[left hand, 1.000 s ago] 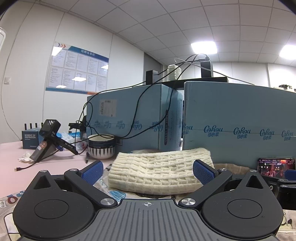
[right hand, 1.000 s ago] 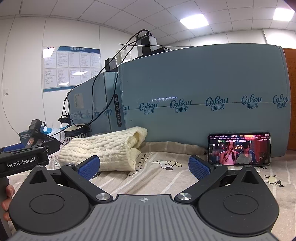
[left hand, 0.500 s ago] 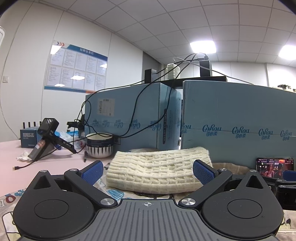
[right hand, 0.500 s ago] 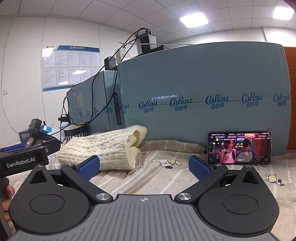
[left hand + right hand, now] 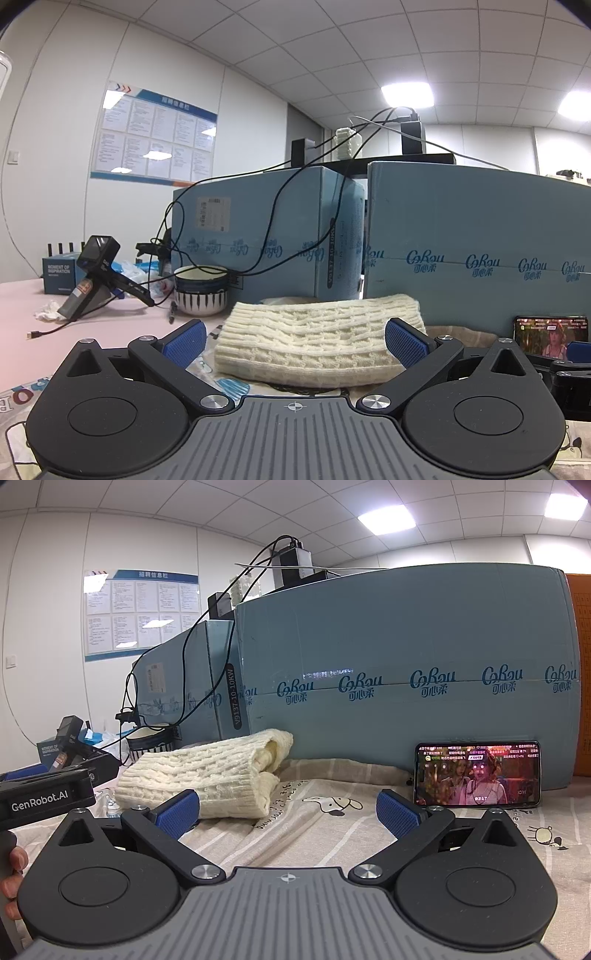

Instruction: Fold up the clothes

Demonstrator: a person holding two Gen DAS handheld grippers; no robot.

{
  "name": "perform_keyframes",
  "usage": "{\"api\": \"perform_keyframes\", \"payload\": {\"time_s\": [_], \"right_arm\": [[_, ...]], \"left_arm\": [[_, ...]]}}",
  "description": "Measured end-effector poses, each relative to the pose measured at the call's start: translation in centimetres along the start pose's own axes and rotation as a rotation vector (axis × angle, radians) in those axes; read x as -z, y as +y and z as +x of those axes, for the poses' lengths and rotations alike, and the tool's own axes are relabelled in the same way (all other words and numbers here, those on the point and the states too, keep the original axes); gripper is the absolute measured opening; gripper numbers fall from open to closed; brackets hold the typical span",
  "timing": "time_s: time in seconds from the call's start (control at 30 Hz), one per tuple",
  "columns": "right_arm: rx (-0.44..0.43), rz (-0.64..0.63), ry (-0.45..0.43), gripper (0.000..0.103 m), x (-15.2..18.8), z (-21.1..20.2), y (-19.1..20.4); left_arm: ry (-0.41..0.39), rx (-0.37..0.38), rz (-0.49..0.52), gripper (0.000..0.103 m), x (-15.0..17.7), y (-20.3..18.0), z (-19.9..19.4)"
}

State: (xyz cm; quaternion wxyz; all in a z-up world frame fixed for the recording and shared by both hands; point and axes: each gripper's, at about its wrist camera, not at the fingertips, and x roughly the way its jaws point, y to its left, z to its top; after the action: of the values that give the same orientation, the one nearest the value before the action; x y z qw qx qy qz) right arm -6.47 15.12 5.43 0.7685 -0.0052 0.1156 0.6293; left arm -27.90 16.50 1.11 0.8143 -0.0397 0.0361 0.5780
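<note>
Both jaws gape wide and empty: the left hand-held gripper (image 5: 293, 341) points at the folded cream knit sweater (image 5: 317, 341), the right hand-held gripper (image 5: 288, 812) just right of it. Beyond the sweater stand blue cartons (image 5: 406, 686), a lit phone (image 5: 478, 775) propped against them.

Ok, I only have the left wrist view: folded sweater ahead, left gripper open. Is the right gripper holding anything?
Observer: No. The right gripper is open, with only the sheet between its fingers.
Operator: How does the sweater's right end look?
Observer: The sweater is doubled over; that end shows two stacked layers.
Operator: And the phone?
Observer: The phone leans upright against the box, apart from the sweater.
</note>
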Motion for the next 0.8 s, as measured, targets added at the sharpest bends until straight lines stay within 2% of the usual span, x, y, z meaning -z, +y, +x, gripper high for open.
{"api": "perform_keyframes", "payload": {"time_s": [0.8], "right_arm": [[-0.001,-0.003,0.000,0.103,-0.03,0.03,0.08]], "left_arm": [[-0.006,0.001,-0.002,0.103,-0.08,0.11,0.00]]}}
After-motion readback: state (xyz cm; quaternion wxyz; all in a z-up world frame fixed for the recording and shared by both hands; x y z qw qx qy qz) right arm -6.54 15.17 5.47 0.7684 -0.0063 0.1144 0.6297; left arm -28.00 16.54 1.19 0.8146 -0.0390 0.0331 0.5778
